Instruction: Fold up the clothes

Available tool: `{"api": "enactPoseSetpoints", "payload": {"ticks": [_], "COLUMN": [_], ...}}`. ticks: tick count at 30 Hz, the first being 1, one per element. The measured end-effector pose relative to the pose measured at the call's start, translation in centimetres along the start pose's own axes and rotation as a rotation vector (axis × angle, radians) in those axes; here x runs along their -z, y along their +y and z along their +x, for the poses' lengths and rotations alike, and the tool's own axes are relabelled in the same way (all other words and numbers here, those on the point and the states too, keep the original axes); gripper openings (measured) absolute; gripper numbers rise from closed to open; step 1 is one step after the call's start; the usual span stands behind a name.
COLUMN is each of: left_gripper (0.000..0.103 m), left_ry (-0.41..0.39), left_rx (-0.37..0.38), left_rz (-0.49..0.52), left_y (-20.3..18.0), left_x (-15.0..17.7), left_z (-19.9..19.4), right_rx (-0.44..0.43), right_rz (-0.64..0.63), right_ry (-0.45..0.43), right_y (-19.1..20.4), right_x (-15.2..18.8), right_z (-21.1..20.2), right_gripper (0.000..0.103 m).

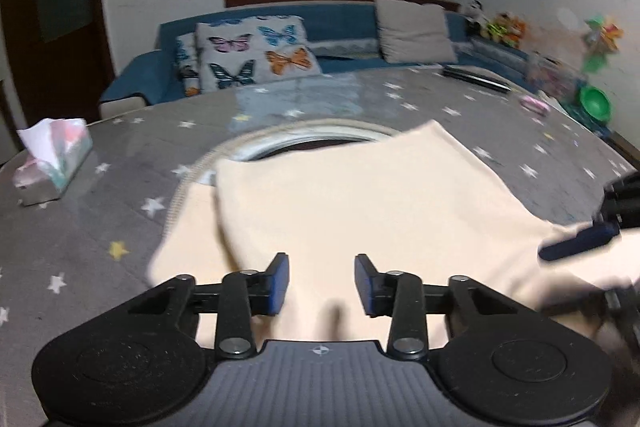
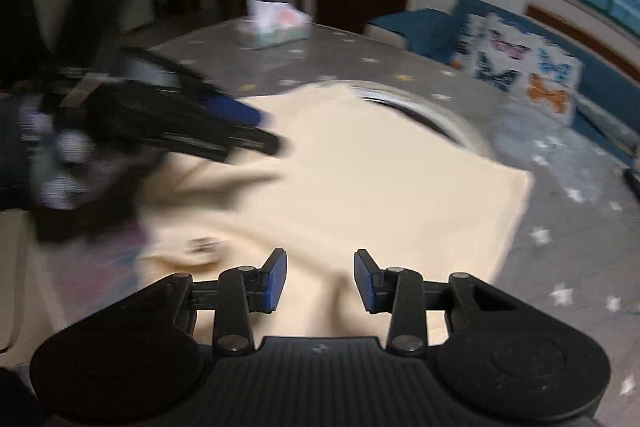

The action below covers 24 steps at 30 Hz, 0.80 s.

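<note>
The cream shirt [image 1: 360, 195] lies on the table [image 1: 100, 195], collar far. Both the left claw [image 1: 322, 283] and right claw [image 2: 320, 279] hover spread, empty, over its near edge.

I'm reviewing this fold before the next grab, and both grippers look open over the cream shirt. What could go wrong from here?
1. The left gripper and right gripper hang open close together; the right one's fingers already cross the left view, so they might collide.
2. The cream shirt lies in loose overlapping layers, so a pinch may catch only one.
3. Both views are motion-blurred, so a fast grab could miss the edge.
</note>
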<state>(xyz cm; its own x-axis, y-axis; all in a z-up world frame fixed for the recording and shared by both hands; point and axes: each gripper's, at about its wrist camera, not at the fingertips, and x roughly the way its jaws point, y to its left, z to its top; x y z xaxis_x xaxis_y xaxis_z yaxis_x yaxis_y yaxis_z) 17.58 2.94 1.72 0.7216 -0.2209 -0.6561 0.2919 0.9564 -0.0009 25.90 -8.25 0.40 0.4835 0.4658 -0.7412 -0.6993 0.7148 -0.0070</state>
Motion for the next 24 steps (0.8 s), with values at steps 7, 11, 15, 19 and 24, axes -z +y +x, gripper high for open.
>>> {"api": "enactPoseSetpoints", "payload": {"ticks": [7,11,15,19,24], "left_gripper": [0.026,0.026,0.026,0.026,0.026], "left_ry": [0.053,0.075,0.069,0.058,0.052], "left_rx": [0.035,0.023,0.020,0.010,0.001], "left_rz": [0.013,0.008,-0.004,0.003,0.016], "left_y": [-2.1,-2.2,-1.8,-2.0,-2.3], "left_x": [0.8,1.3,1.6,1.8,1.9], "left_z": [2.1,2.7,2.9,2.9,2.2], "right_rx": [0.002,0.019,0.026,0.017,-0.024], "right_rz": [-0.074,-0.073,-0.094,-0.111,-0.063], "right_ry": [0.012,0.031,0.036,0.059,0.033], "right_y": [4.4,4.7,5.1,5.9,5.4], "right_x": [1.6,2.1,2.8,4.1,4.2], "right_z": [1.3,1.7,0.0,-0.3,-1.2], "right_gripper": [0.031,0.006,0.003,0.003,0.011]}}
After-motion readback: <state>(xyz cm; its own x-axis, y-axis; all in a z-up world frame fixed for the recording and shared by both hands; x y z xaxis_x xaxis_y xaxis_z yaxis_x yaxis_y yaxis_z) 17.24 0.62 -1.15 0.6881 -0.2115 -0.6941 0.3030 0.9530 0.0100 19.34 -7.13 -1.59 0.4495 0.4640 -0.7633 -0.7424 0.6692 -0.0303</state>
